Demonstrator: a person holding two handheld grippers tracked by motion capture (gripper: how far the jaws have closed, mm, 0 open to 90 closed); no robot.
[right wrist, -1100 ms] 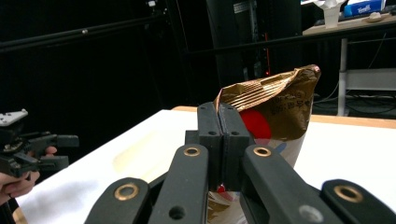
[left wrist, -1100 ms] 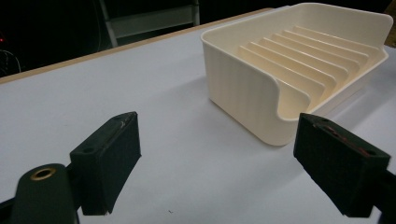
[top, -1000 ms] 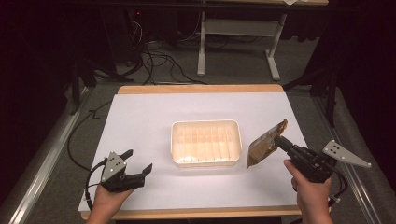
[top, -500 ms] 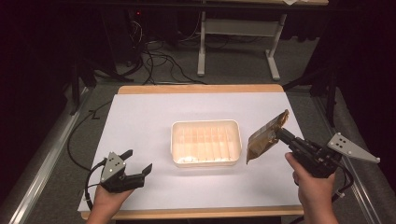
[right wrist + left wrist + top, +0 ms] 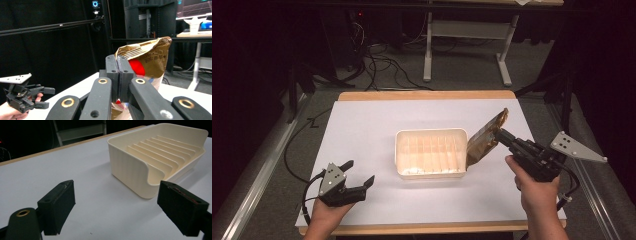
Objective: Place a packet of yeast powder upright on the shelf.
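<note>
Red print on pouch (image 5: 147, 60)

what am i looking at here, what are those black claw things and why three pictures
A person sits at a table holding a hand-operated two-jaw gripper in each hand. The high view looks down from above. The other two pictures come from a small camera riding on each gripper, looking along its jaws. The left gripper rests open near the table's front edge, holding nothing. The right gripper is shut on a gold-brown bag, held beside a cream ribbed tray that lies mid-table. In the right gripper view the bag shows a red patch.
</note>
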